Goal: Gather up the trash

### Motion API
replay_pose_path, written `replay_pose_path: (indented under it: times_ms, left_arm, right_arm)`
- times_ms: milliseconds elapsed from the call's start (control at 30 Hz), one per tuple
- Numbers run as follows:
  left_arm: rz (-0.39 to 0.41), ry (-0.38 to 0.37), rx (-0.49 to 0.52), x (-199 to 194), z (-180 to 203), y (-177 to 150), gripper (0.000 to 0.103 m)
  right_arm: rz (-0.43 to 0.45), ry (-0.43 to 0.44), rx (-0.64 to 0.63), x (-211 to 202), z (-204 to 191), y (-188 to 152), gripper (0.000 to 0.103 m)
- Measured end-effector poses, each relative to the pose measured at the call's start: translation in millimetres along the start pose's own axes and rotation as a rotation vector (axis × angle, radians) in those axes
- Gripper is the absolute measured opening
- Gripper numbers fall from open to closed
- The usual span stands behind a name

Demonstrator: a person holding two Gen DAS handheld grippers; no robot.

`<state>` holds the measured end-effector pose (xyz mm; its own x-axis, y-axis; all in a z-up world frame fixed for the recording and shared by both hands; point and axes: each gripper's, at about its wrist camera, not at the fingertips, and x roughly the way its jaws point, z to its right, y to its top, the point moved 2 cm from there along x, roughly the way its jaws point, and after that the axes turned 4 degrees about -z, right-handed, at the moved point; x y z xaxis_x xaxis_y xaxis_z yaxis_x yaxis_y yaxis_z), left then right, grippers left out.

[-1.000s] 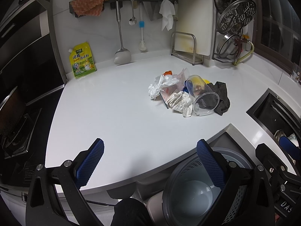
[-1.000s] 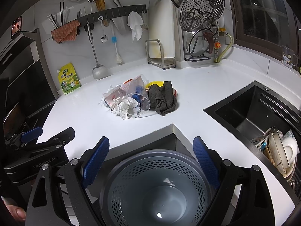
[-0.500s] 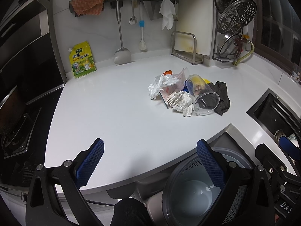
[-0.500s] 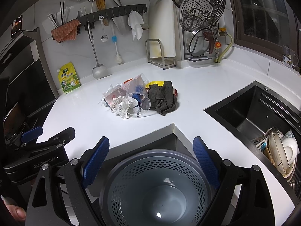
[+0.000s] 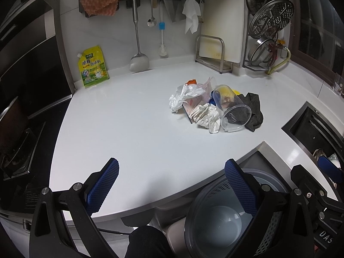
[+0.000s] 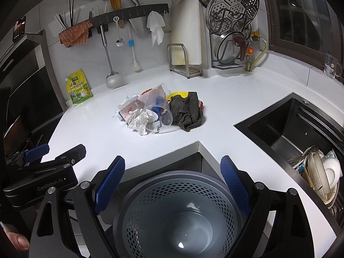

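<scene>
A heap of trash lies in the middle of the white counter [image 5: 133, 133]: a clear plastic cup [image 5: 233, 112] on its side, crumpled paper [image 5: 206, 116], a white plastic bag [image 5: 182, 95] and a dark rag [image 5: 253, 109]. The same cup [image 6: 158, 116] and rag [image 6: 187, 110] show in the right wrist view. A grey perforated bin [image 6: 178, 215] stands below the counter's front edge, with nothing visible inside. My left gripper [image 5: 172, 185] is open over the counter's near edge. My right gripper [image 6: 172, 182] is open above the bin. Both hold nothing.
A black sink [image 6: 296, 129] with stacked dishes [image 6: 320, 176] lies to the right. A yellow seasoning pouch [image 5: 93, 69] leans on the back wall under hanging utensils [image 5: 137, 34]. A cutting board rack [image 5: 215, 51] and steamer racks [image 5: 268, 21] stand at the back. A stove [image 5: 17, 150] is at left.
</scene>
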<state>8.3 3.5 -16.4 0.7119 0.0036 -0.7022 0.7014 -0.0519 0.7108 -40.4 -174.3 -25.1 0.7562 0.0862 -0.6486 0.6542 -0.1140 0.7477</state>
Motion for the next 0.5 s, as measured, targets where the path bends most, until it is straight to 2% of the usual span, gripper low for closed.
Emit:
replay_pose_path:
  times_ms: [300,500]
  left_arm:
    - [-0.024,0.005,-0.022,24,-10,4,0.097]
    - [-0.033,0.010,-0.052,48,-17,18,0.097]
  right_arm:
    - [-0.047,-0.017,0.027,29,15,-3,0.086]
    - [-0.062,-0.035,0.026,51,31,14,0.086]
